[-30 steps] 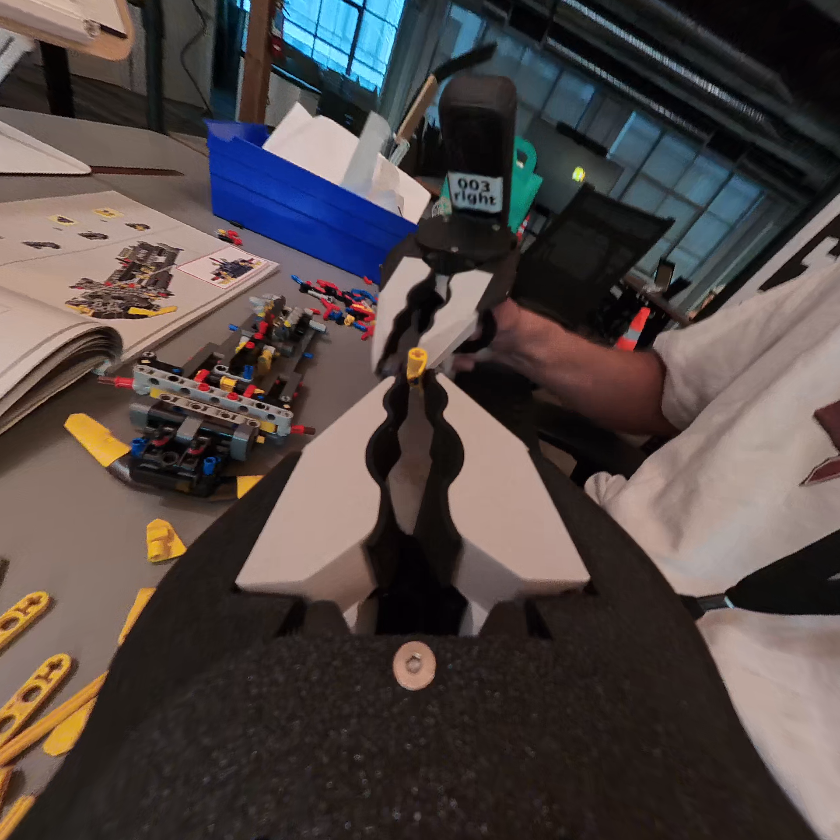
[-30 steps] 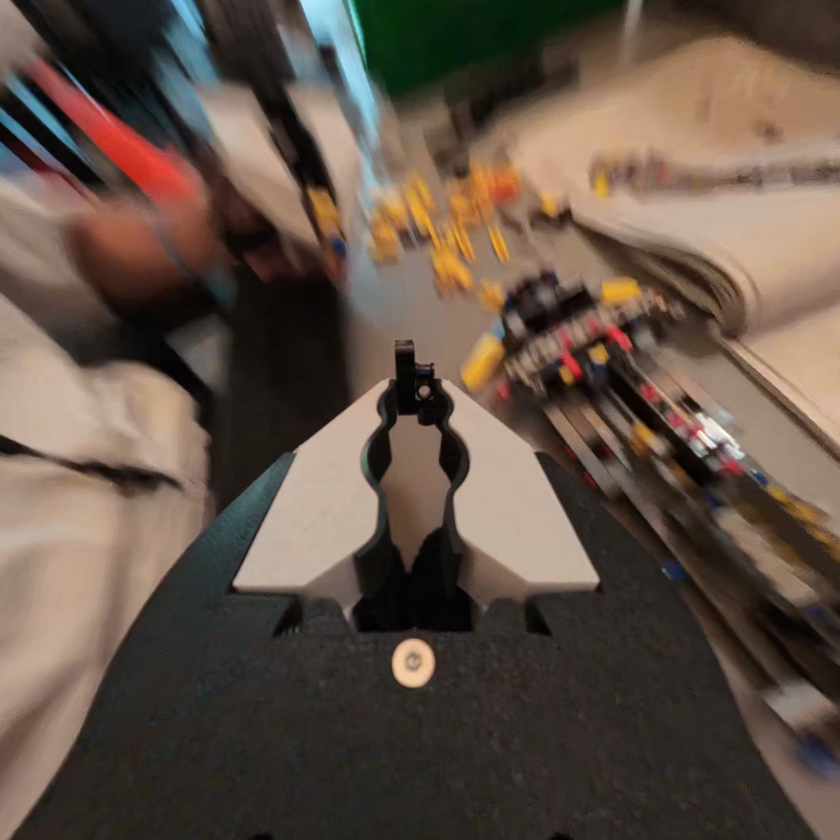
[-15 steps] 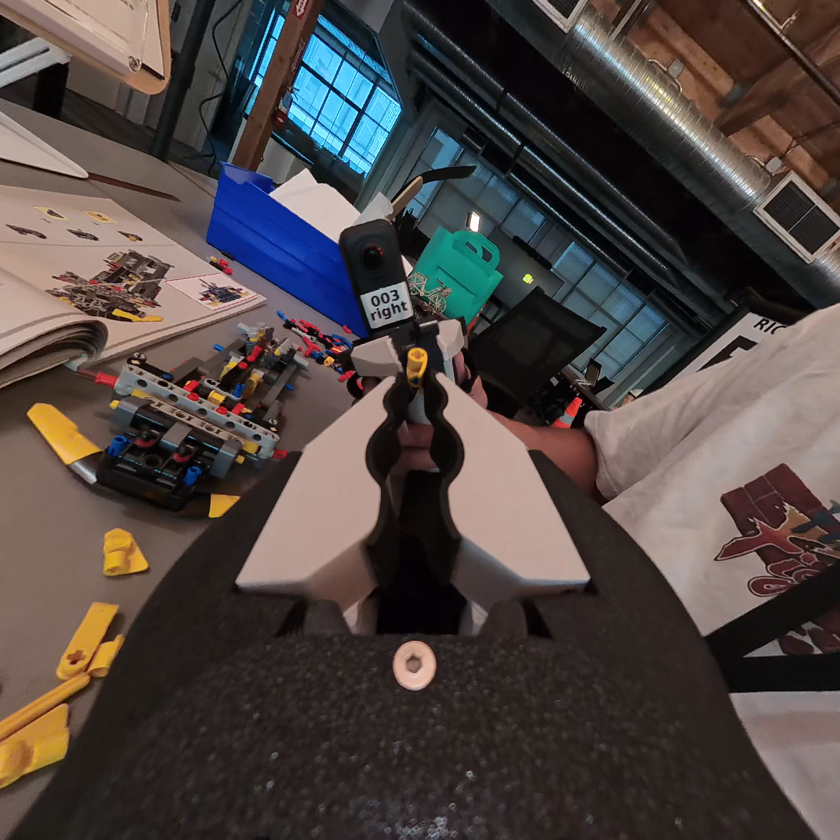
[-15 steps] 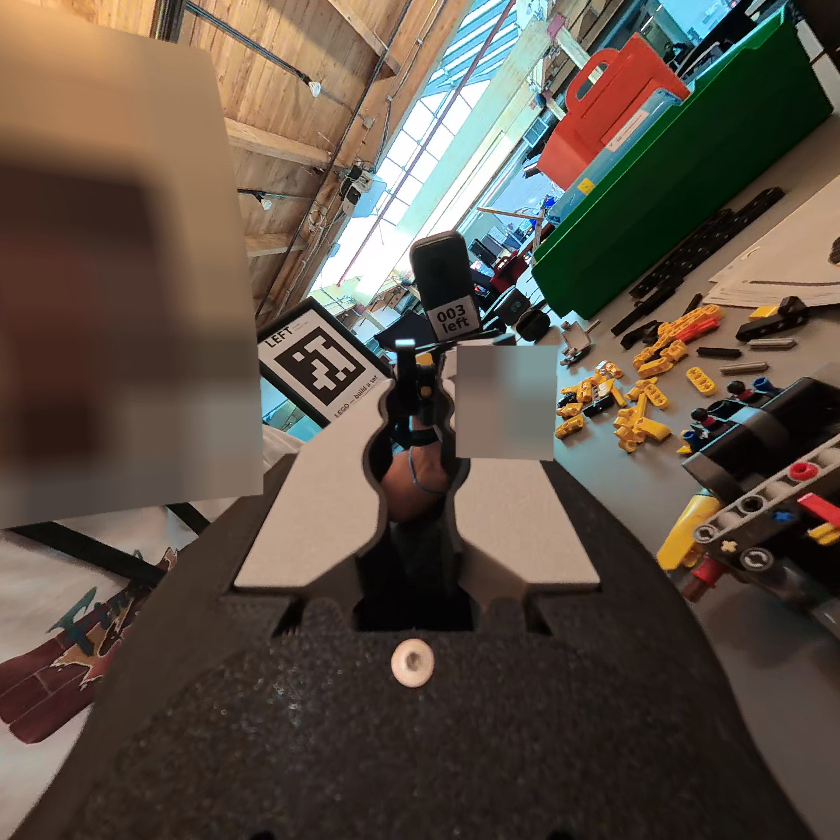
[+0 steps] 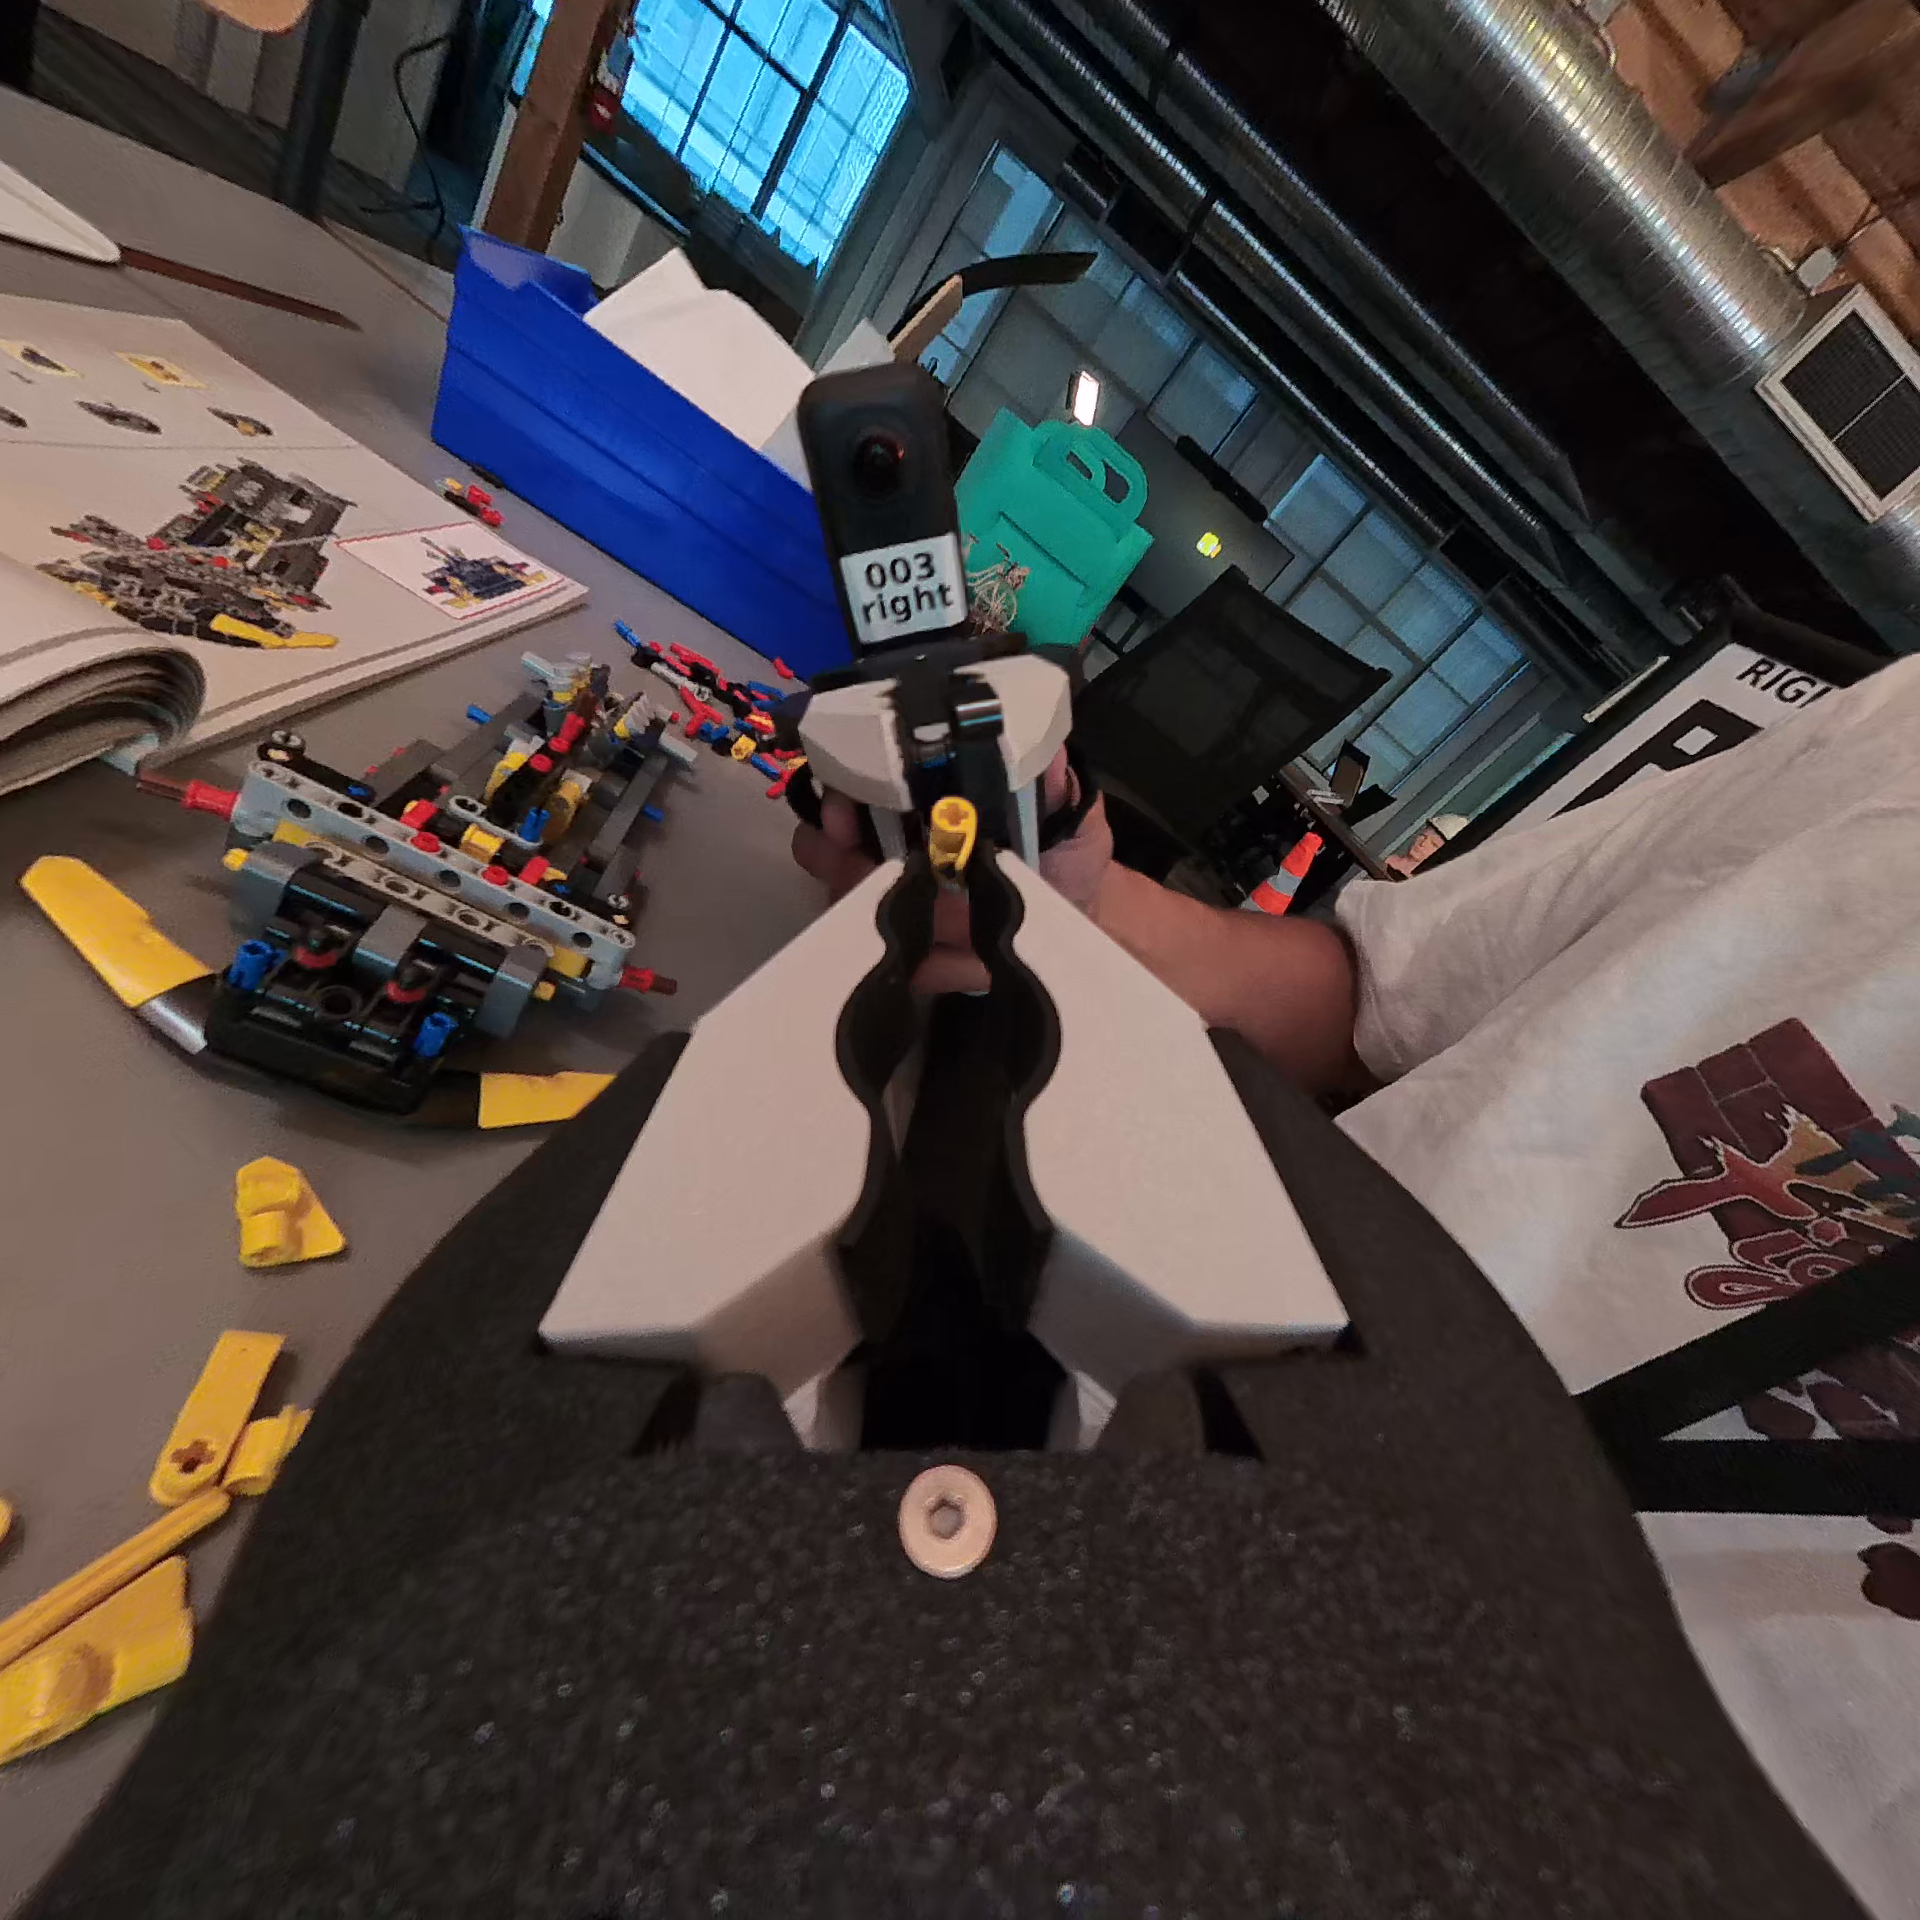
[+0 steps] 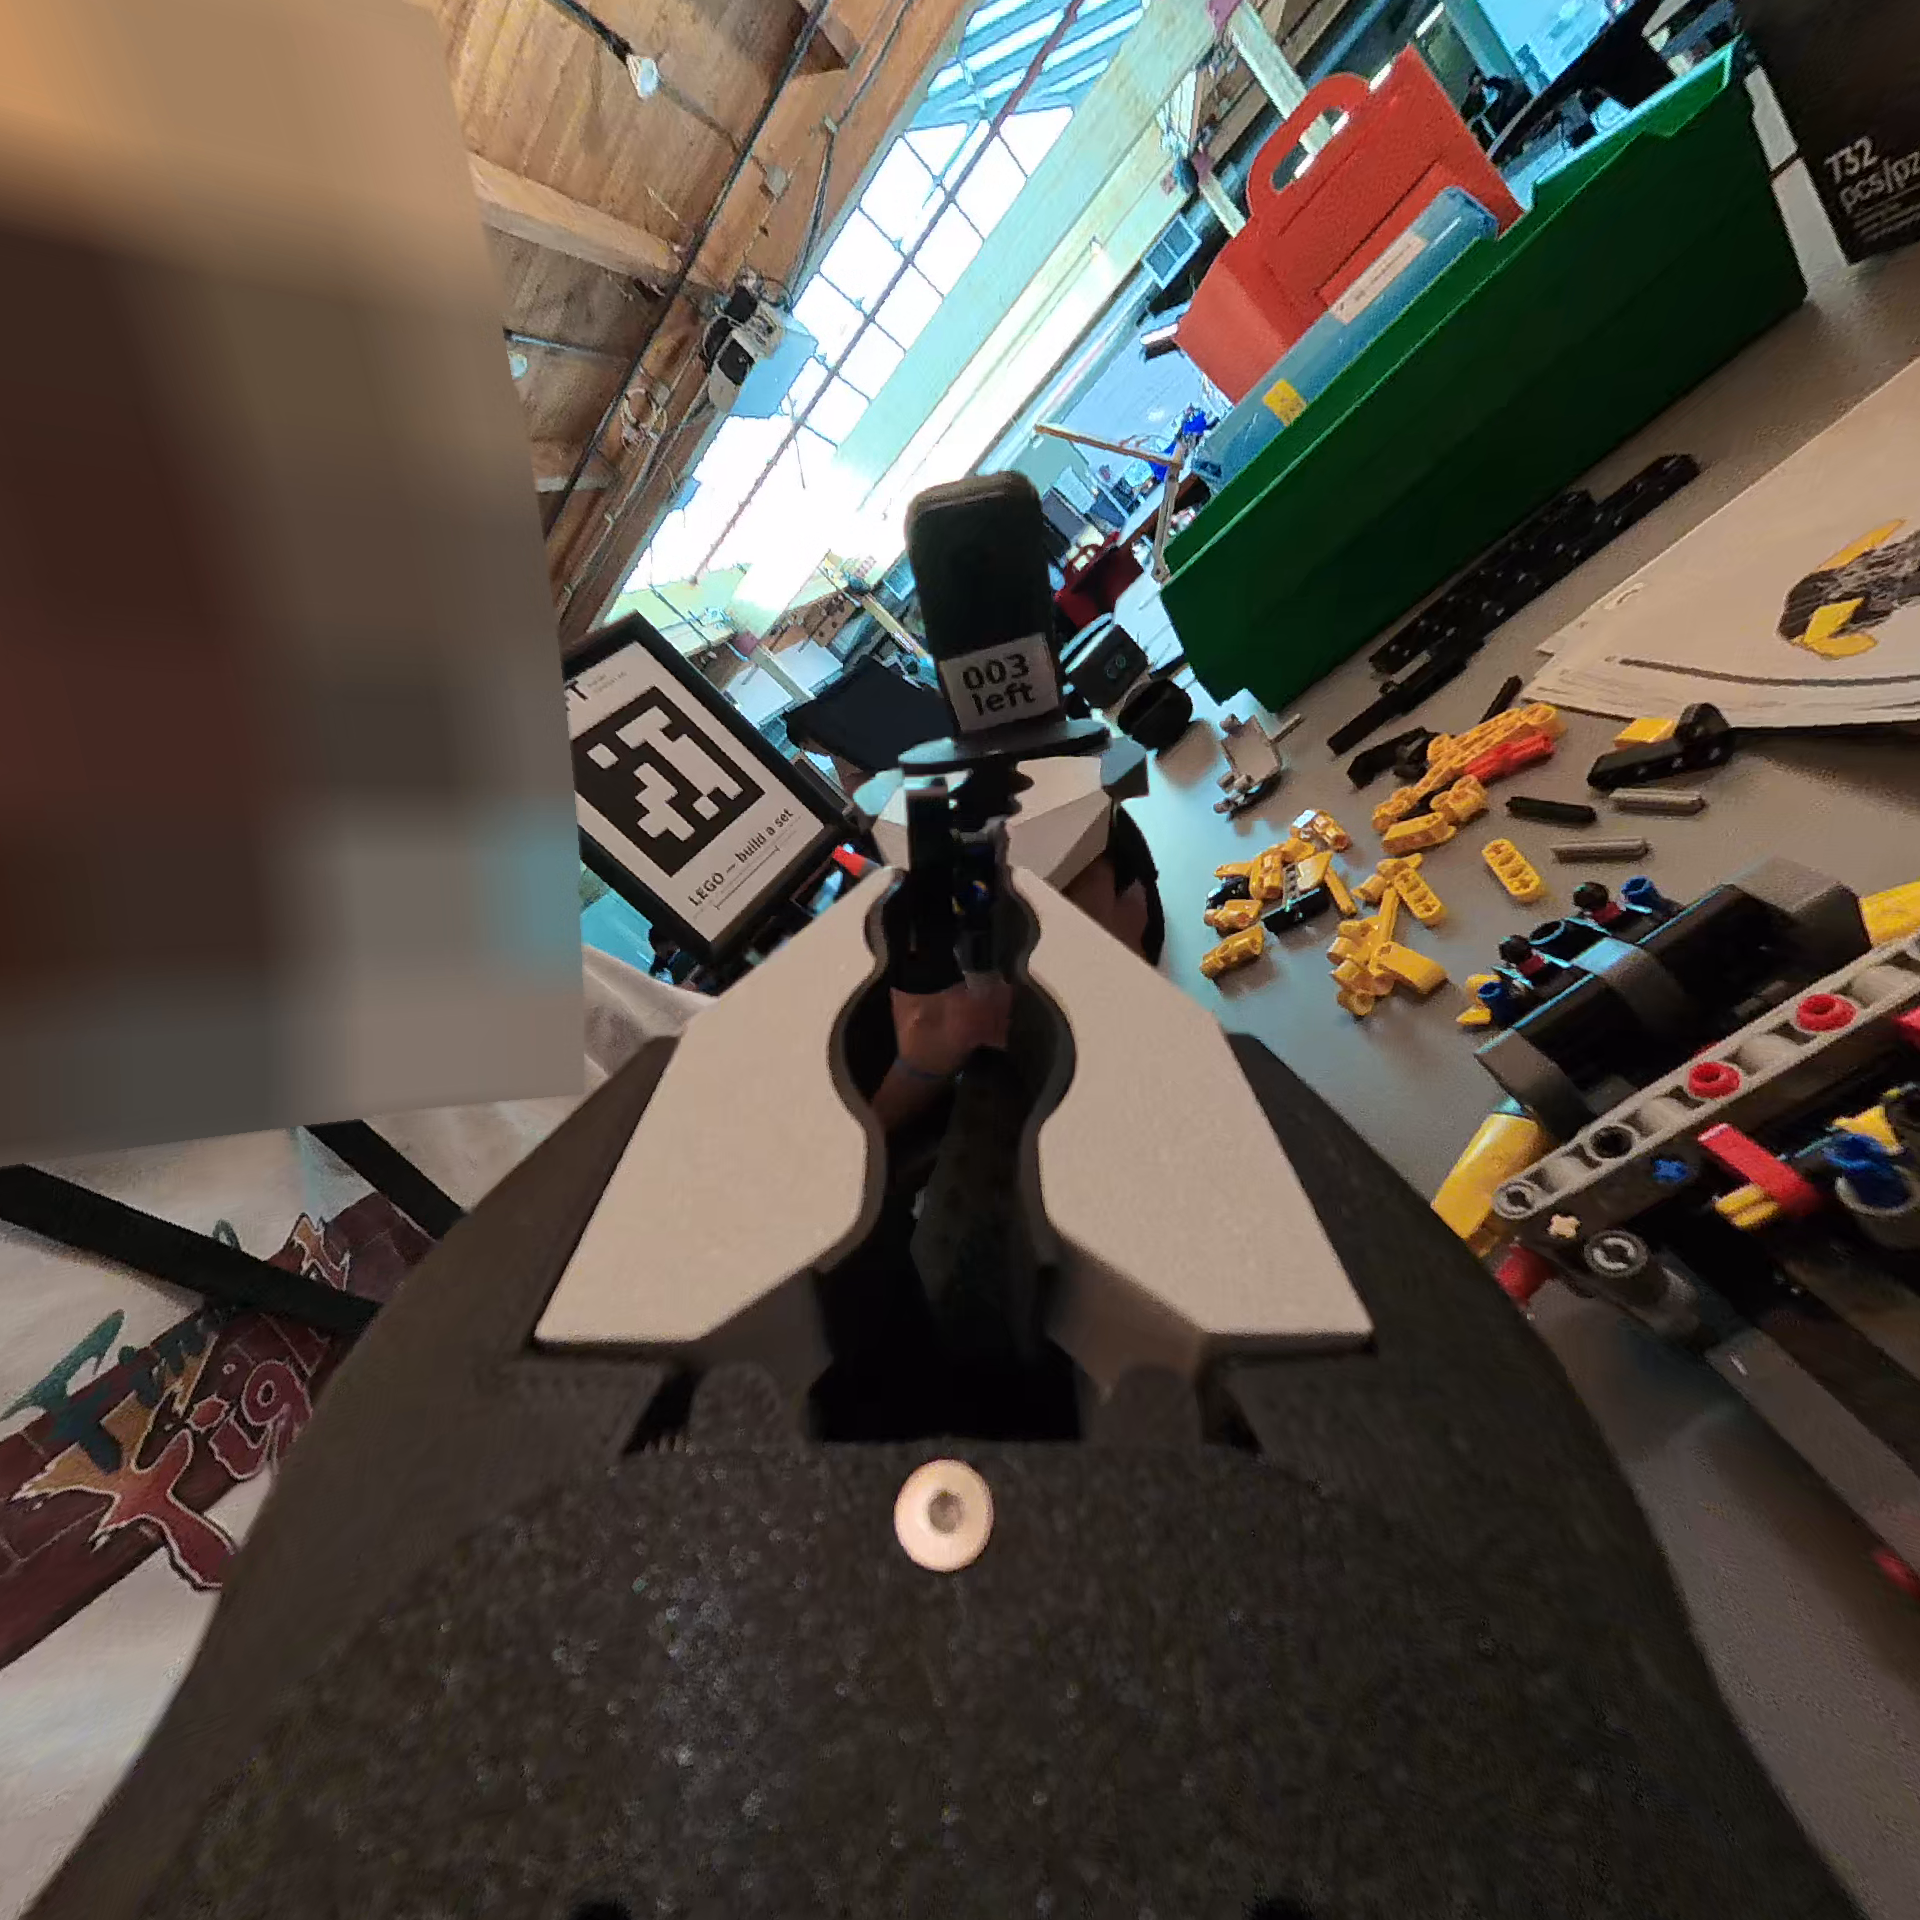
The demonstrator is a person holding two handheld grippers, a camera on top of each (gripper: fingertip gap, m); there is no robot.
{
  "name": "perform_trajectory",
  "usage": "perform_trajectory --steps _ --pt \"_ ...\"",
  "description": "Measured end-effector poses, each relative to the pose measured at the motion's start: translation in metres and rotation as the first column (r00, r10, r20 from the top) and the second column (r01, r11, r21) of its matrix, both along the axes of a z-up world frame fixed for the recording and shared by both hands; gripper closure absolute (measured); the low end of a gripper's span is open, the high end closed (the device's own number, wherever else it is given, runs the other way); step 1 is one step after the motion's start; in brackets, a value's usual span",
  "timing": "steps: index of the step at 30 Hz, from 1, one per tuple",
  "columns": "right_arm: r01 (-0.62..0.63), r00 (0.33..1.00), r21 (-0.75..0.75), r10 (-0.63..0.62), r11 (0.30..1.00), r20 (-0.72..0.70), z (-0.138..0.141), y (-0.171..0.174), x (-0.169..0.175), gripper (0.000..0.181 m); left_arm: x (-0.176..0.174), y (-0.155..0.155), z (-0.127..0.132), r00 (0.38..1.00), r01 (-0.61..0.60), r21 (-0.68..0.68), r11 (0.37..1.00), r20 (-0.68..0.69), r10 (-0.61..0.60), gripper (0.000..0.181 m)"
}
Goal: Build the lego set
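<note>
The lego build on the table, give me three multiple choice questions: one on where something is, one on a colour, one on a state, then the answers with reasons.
1. Where is the partly built model?
A. resting on the grey table
B. inside the blue bin
C. held between both tools

2. What colour is the small piece at the left tool's tip?
A. red
B. yellow
C. green

3. What state is the right tool in?
A. wide open and empty
B. shut on a small black piece
C. lying on the table

Answers: A, the model sits on the table near the open instruction book. B, the piece shows yellow in the left wrist view. B, its fingers pinch a small black piece in the air.
</note>
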State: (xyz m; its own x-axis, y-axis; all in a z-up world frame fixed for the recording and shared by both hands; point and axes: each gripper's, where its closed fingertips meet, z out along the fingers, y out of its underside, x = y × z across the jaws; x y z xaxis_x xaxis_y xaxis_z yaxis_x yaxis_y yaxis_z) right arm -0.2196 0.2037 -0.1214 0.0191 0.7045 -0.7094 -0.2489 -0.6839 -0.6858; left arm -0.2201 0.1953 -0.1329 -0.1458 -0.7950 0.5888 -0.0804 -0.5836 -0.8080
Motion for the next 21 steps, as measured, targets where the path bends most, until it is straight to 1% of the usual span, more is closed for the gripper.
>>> perform_trajectory --steps 5,9,12,17,19,21 --pt "-0.006 0.997 0.024 0.004 1.000 0.074 -0.007 -0.002 0.000 0.167 0.001 0.000 -0.008 0.998 0.035 -0.022 0.999 -0.050 -0.036 0.176" --pt "-0.017 0.988 0.053 0.009 0.998 0.153 -0.015 -0.004 -0.001 0.167 0.000 -0.001 -0.014 0.994 0.042 0.014 0.999 -0.098 -0.040 0.176" --pt "-0.020 0.987 0.038 0.014 0.999 0.157 -0.019 -0.004 -0.003 0.166 -0.002 -0.001 -0.017 0.992 0.042 0.053 0.998 -0.125 -0.035 0.176" --pt "-0.014 0.995 -0.011 0.015 1.000 0.100 -0.018 -0.001 -0.004 0.167 -0.003 0.001 -0.016 0.993 0.005 0.087 0.996 -0.120 0.006 0.176" --pt "-0.010 0.989 0.014 0.008 1.000 0.146 -0.023 -0.002 -0.006 0.167 -0.004 0.003 -0.016 0.993 -0.006 0.084 0.996 -0.113 0.016 0.176" --pt "-0.003 0.991 0.015 0.001 1.000 0.137 -0.022 -0.002 -0.006 0.167 -0.004 0.004 -0.015 0.994 -0.005 0.074 0.997 -0.105 0.013 0.176"
